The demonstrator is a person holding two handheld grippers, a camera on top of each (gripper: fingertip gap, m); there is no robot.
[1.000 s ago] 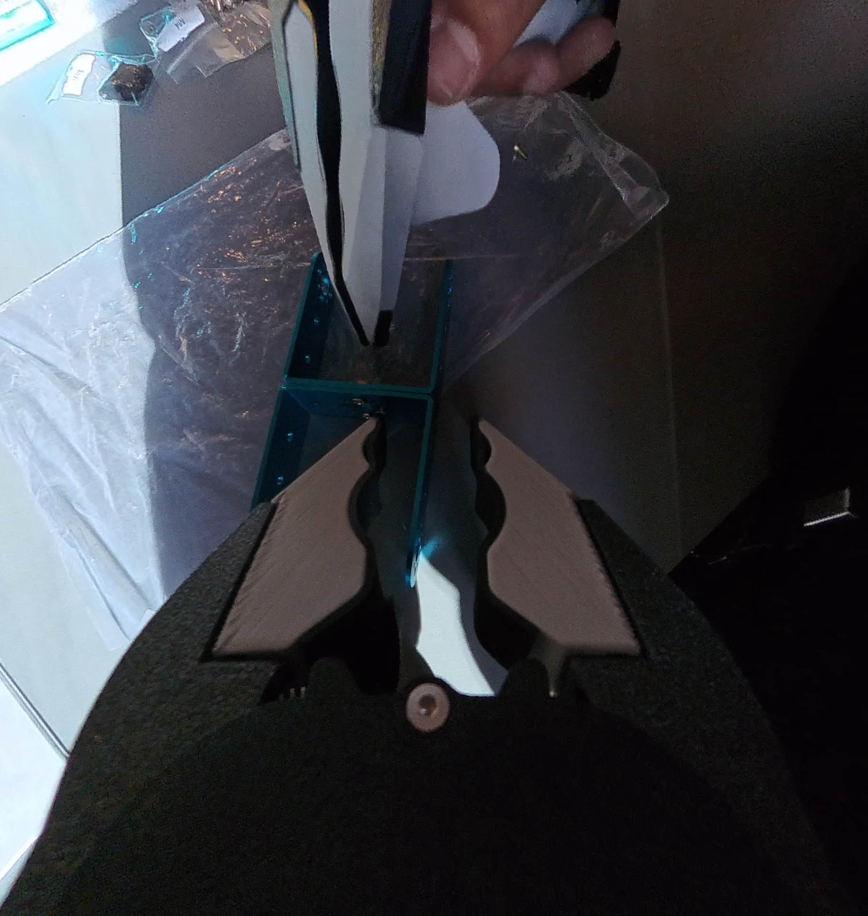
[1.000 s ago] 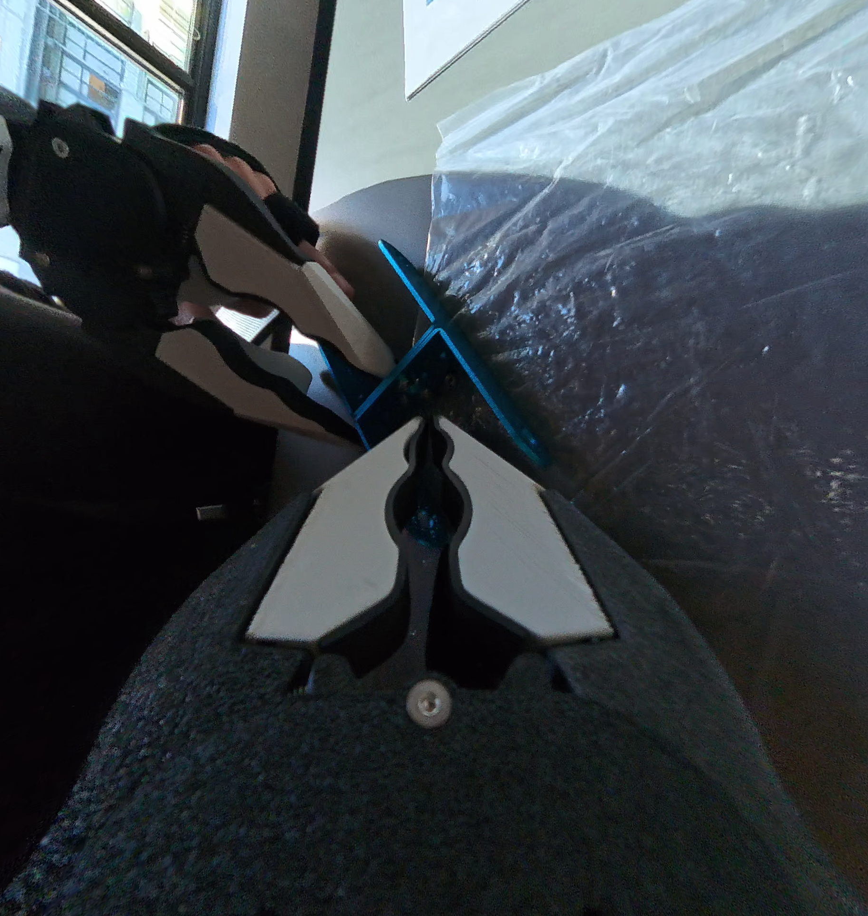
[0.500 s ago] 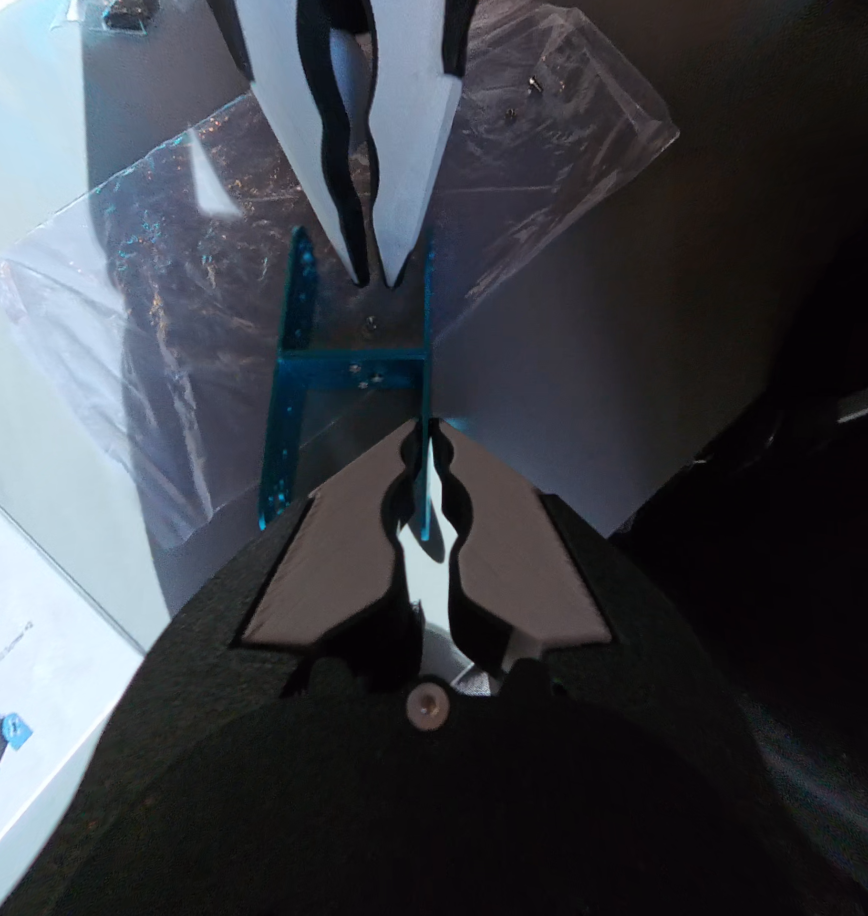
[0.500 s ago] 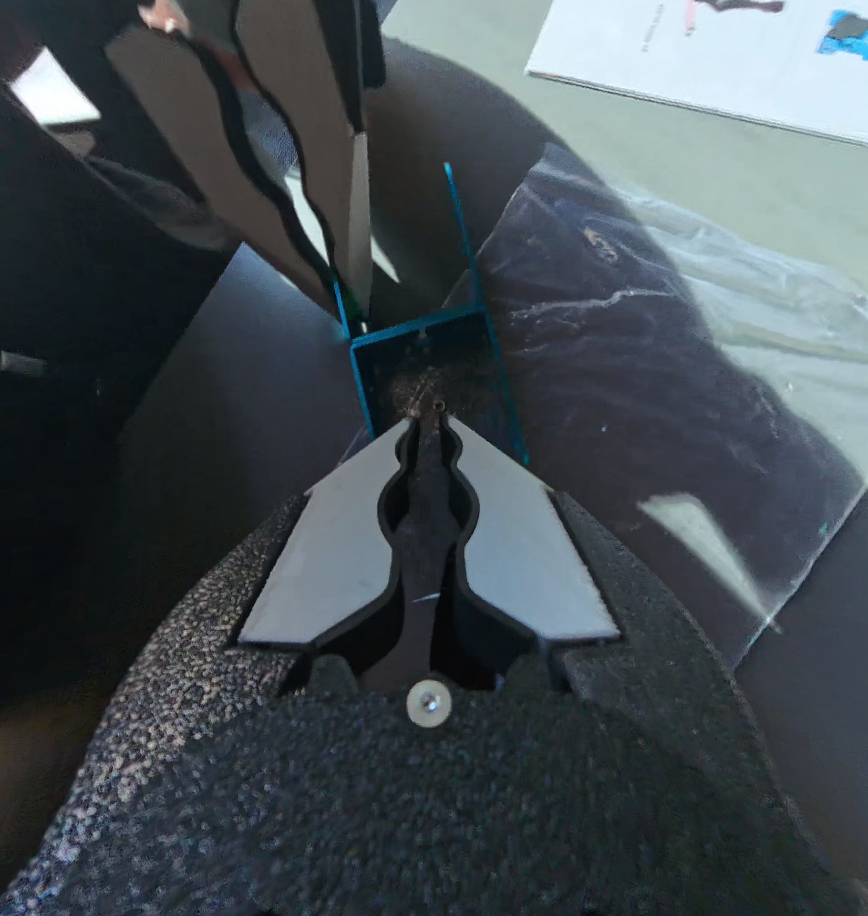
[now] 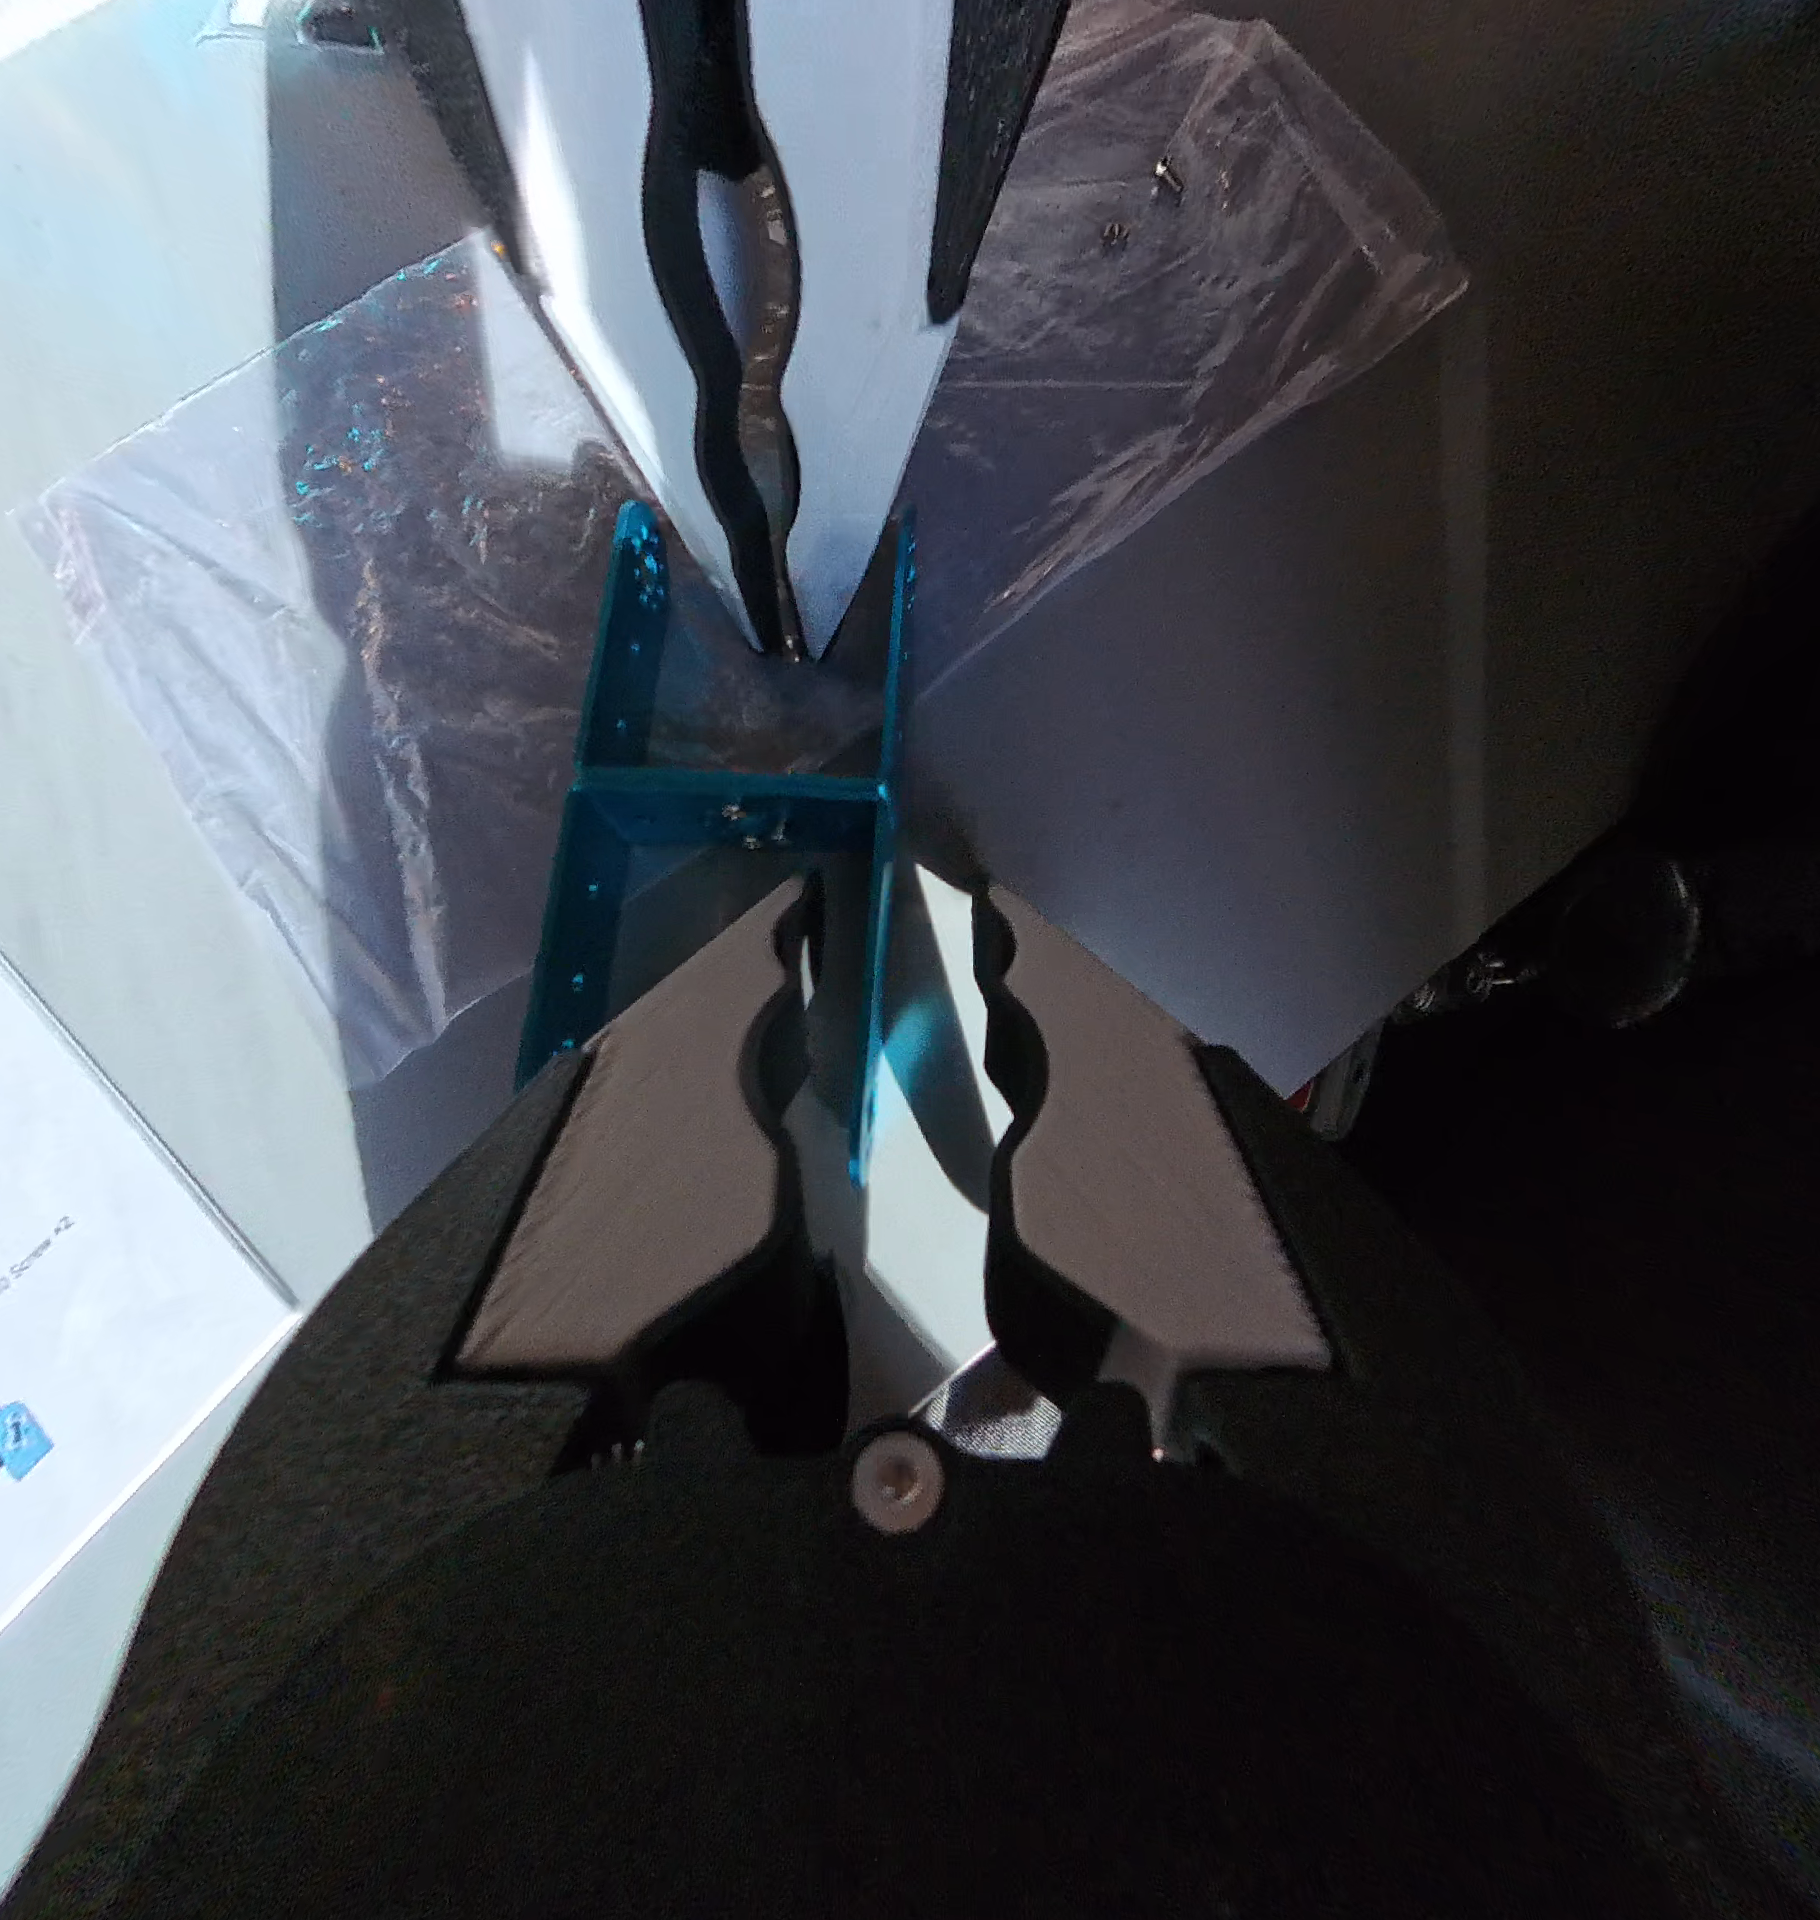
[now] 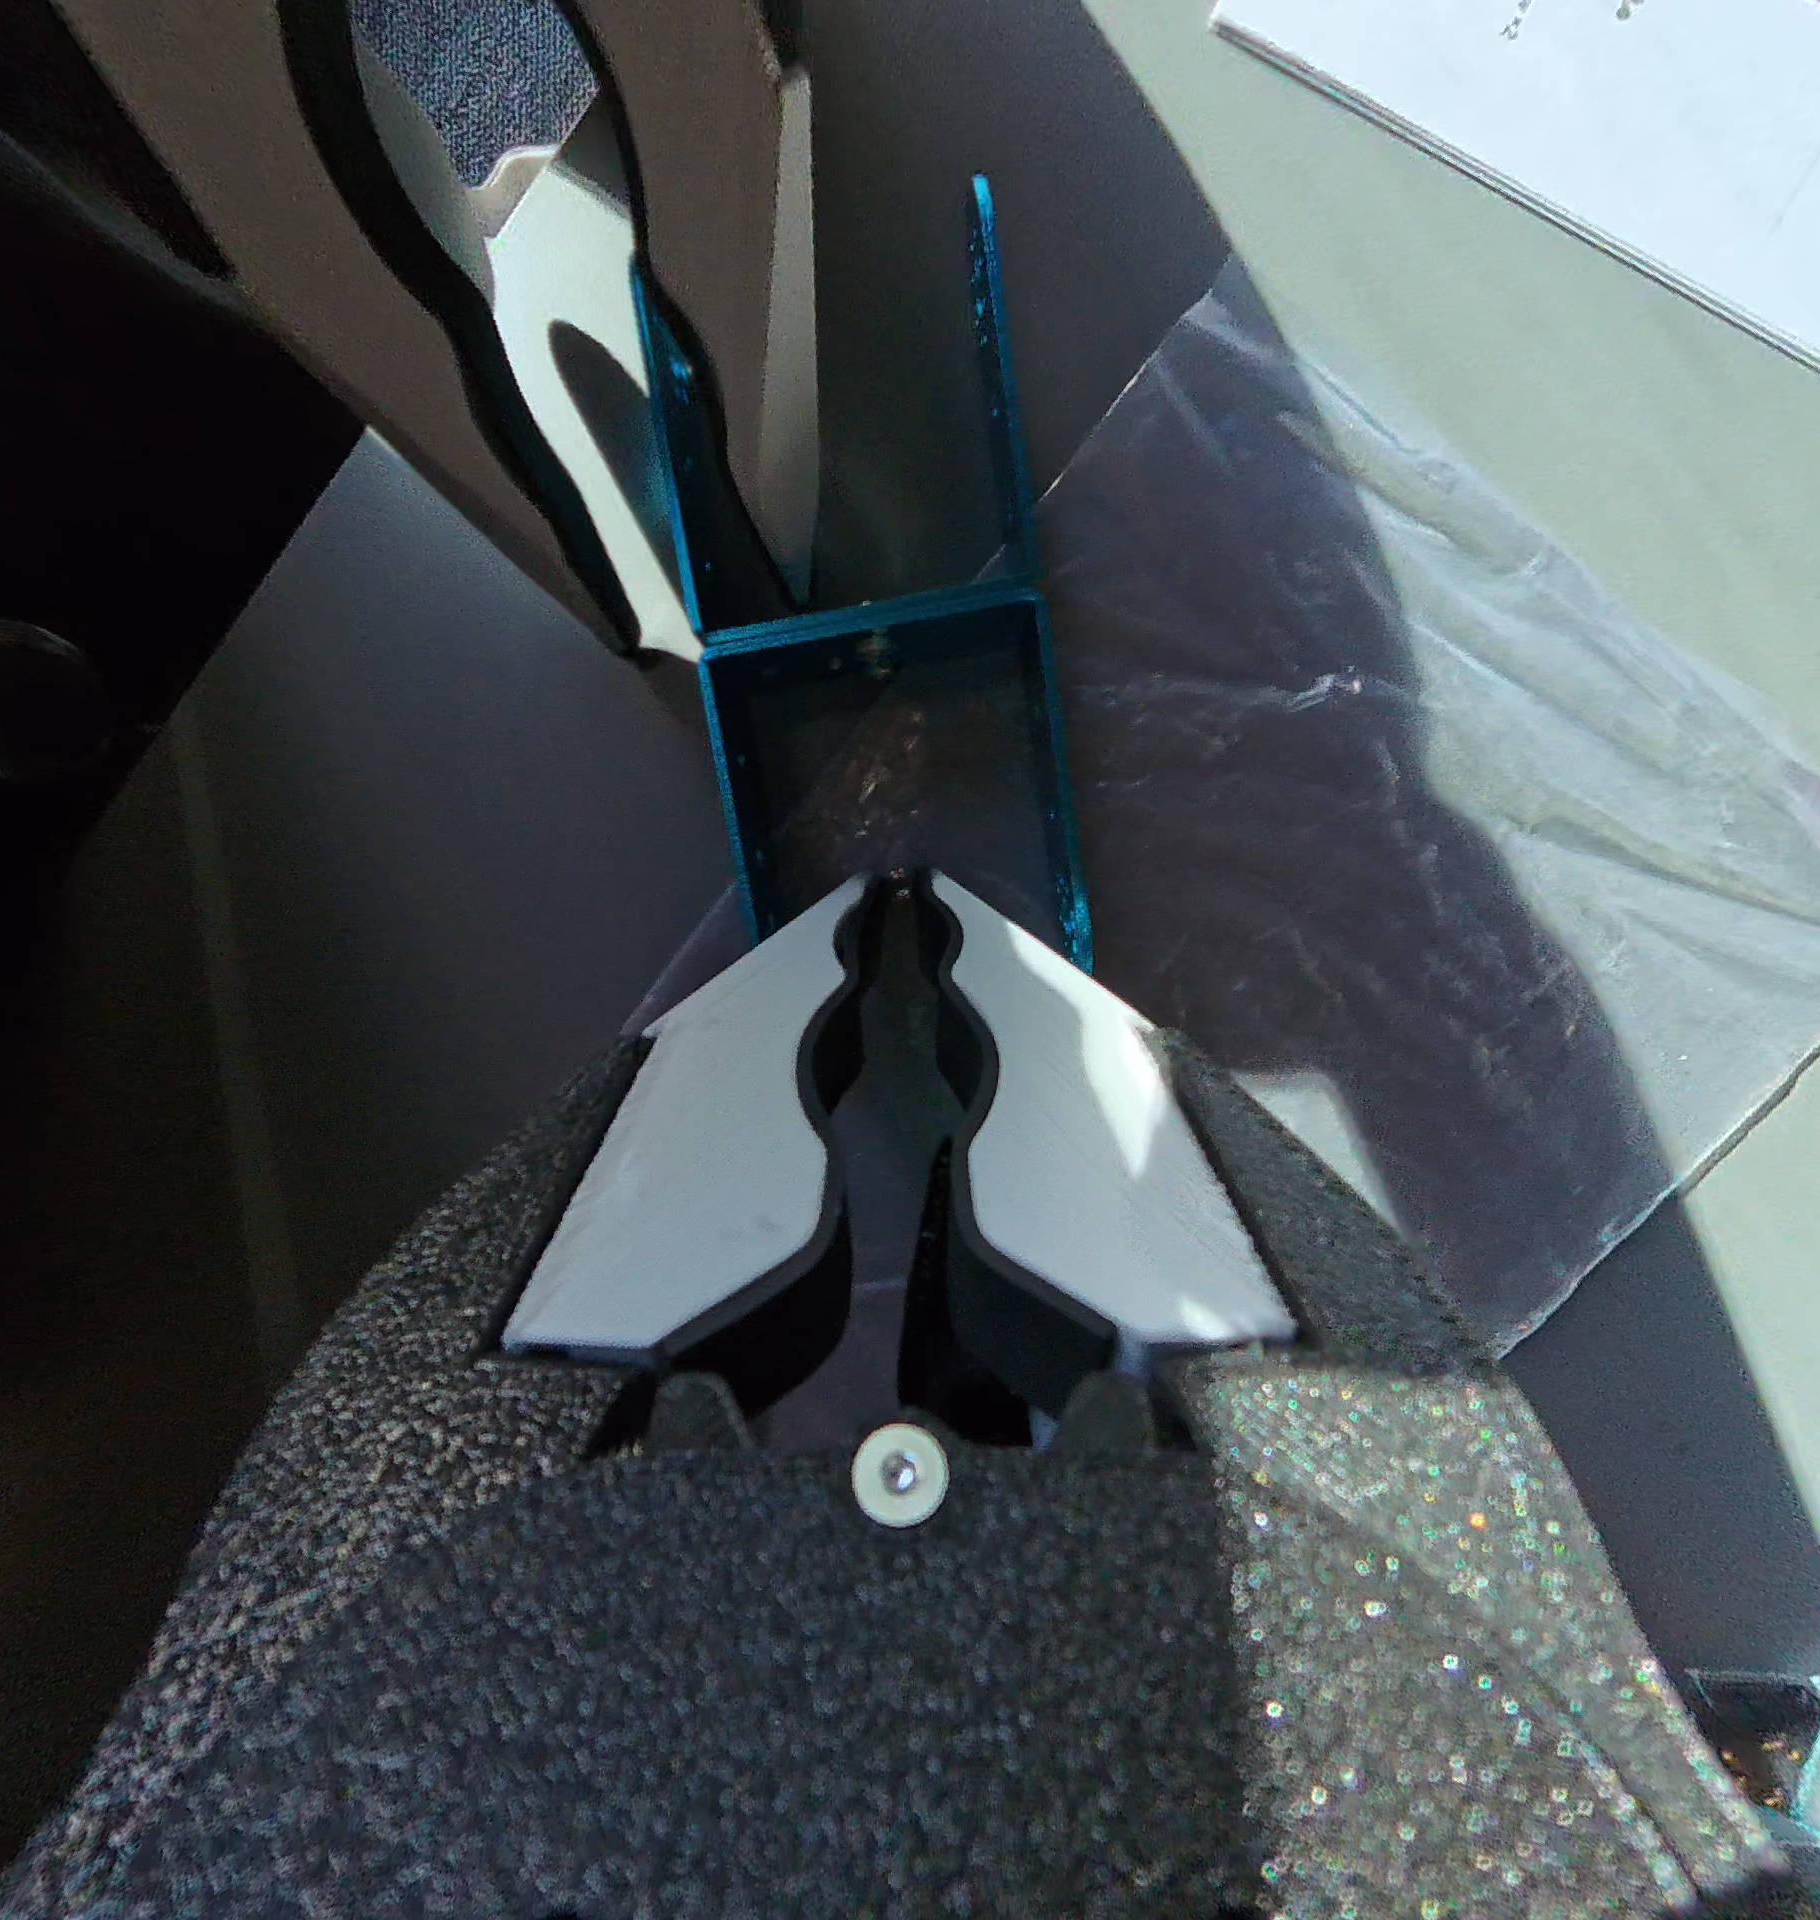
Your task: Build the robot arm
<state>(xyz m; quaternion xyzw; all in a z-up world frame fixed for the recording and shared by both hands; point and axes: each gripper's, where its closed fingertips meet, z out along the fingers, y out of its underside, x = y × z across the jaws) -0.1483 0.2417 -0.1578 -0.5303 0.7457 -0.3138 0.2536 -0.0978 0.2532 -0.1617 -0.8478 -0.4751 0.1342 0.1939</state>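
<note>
A blue metal H-shaped bracket [image 5: 729, 810] lies on the grey table, partly on a clear plastic bag. My left gripper [image 5: 890, 883] is open, with its fingers on either side of the bracket's right arm, near its end. My right gripper [image 6: 898, 878] is shut on what looks like a small screw, its tips between the two far arms of the bracket and pointing at the crossbar [image 6: 875, 644]. In the left wrist view the right gripper [image 5: 786, 649] comes down from the top. In the right wrist view the left gripper [image 6: 714, 618] straddles one blue arm.
A clear plastic bag [image 5: 220, 623] is spread under and to the left of the bracket. A second bag [image 5: 1197, 260] with several small screws lies at the back right. A printed sheet [image 5: 44, 1299] lies at the left. The table edge [image 5: 1332, 1060] drops to a dark floor at the right. My hands' fingertips stand some 6 cm from each other.
My left gripper was shut on the bracket's right arm half a second ago and has opened. My right gripper has moved in between the far arms, closer to the crossbar.
</note>
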